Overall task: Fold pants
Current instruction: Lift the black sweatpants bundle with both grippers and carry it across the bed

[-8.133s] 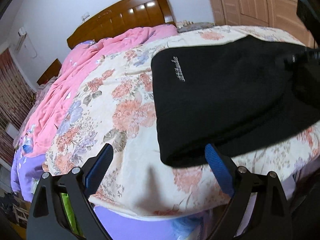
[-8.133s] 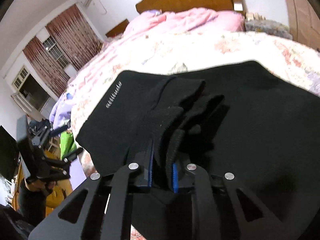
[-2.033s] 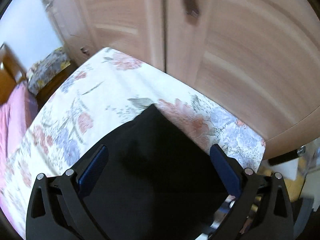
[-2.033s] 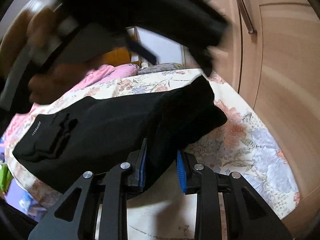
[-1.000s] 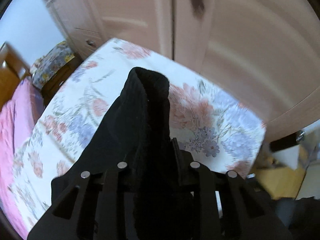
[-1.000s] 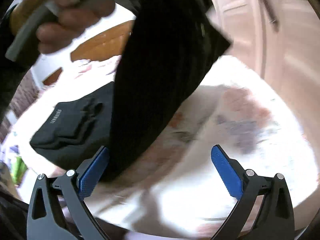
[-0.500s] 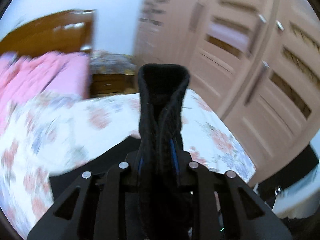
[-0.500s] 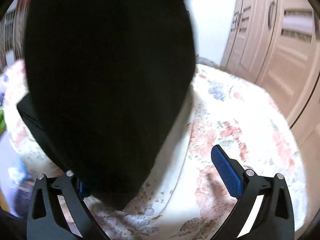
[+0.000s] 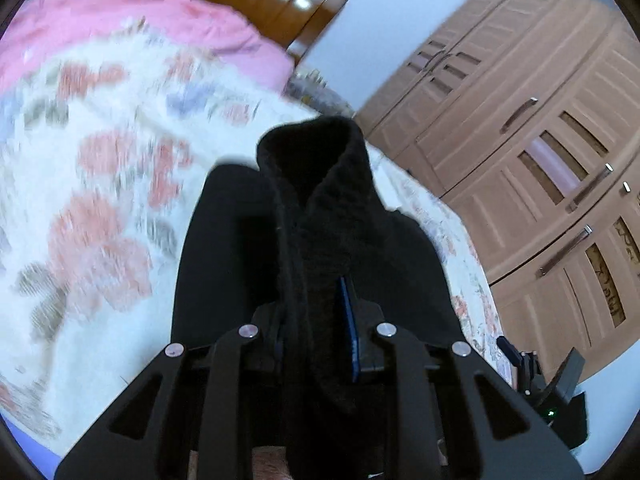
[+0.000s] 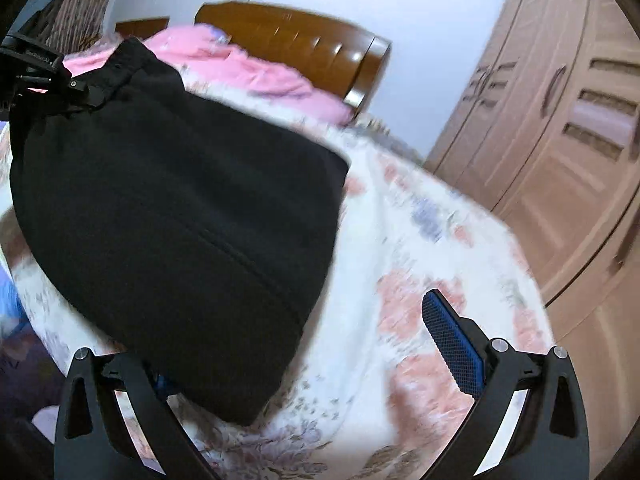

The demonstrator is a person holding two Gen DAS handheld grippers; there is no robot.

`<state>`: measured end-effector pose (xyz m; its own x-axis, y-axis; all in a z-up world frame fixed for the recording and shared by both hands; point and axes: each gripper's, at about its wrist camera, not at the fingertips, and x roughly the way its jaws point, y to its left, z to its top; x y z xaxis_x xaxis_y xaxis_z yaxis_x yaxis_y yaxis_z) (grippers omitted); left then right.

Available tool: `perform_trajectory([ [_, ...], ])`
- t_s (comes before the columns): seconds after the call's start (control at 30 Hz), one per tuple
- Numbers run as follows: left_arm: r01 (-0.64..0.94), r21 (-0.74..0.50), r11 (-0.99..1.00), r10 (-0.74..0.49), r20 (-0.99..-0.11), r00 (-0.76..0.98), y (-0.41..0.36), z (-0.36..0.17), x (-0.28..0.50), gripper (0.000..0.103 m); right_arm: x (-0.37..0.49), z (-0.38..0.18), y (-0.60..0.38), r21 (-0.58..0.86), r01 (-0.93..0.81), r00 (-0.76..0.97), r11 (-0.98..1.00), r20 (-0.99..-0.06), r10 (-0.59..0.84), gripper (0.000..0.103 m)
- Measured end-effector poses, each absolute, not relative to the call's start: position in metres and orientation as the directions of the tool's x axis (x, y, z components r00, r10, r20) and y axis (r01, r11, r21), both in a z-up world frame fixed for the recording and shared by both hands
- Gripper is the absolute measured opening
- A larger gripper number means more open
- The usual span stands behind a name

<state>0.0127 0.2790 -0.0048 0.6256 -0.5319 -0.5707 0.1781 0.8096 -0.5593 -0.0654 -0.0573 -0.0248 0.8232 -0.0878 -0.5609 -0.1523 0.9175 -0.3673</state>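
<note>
Pinching thick fuzzy blk pants [image 9: 320, 216], left hand-held gripper [image 9: 316, 328].

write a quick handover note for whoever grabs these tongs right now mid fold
Left tongs: shut on a bunched end of the black pants, held up off the bed.
Right tongs: open, empty; the pants drape in front of the left finger.
Pants: lifted end in the air, the rest lying on the floral bedspread.
Done: one end picked up for the fold-over.
Left: lay the held end onto the part that lies flat, release, smooth it.
</note>
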Motion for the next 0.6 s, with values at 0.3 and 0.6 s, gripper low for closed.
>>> perform_trajectory([
  [0.3, 0.079, -0.578, 0.812, -0.505, -0.630, 0.590, 0.313, -0.044, 0.027, 0.023, -0.054, -0.055, -0.041, -0.410, -0.215, 0.761, 0.887, -0.639, -0.111, 0.098],
  [0.6, -0.022, -0.278, 0.960, -0.177, -0.669, 0.722, 0.317, -0.004, -0.005, 0.088, -0.062, -0.043, -0.054, -0.280, -0.317, 0.714, 0.906, -0.699, 0.034, 0.098],
])
